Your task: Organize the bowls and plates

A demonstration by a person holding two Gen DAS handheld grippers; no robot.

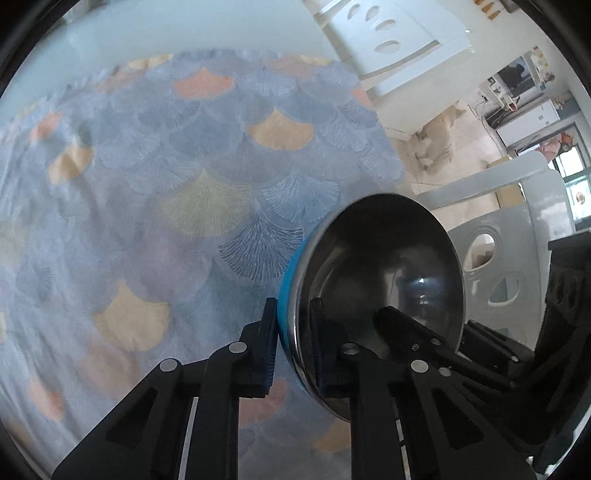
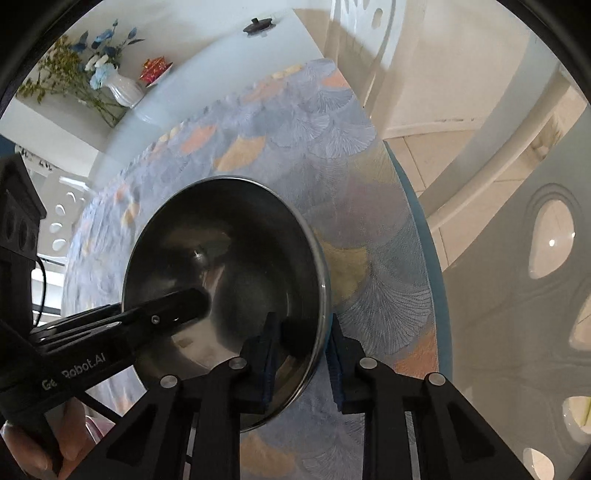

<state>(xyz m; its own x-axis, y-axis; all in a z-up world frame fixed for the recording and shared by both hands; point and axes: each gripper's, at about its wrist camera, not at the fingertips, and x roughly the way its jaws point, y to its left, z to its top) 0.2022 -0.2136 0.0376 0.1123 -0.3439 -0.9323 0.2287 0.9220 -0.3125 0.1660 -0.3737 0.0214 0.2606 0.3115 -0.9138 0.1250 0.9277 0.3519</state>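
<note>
A steel bowl with a blue outside (image 1: 384, 269) is held tilted above the patterned tablecloth (image 1: 166, 184). My left gripper (image 1: 295, 343) is shut on its rim, one finger outside on the blue wall, one inside. My right gripper (image 2: 301, 354) is shut on the opposite rim of the same bowl (image 2: 229, 266); one finger is inside, one outside. The left gripper's finger (image 2: 162, 314) shows inside the bowl in the right wrist view, and the right gripper's finger (image 1: 413, 332) shows inside it in the left wrist view.
The table edge (image 2: 424, 221) runs close to the bowl on the right. White chairs with oval cut-outs (image 1: 495, 266) stand beside the table. A white vase of flowers (image 2: 122, 88), a red object (image 2: 155, 68) and a dark lid (image 2: 258, 26) sit far back.
</note>
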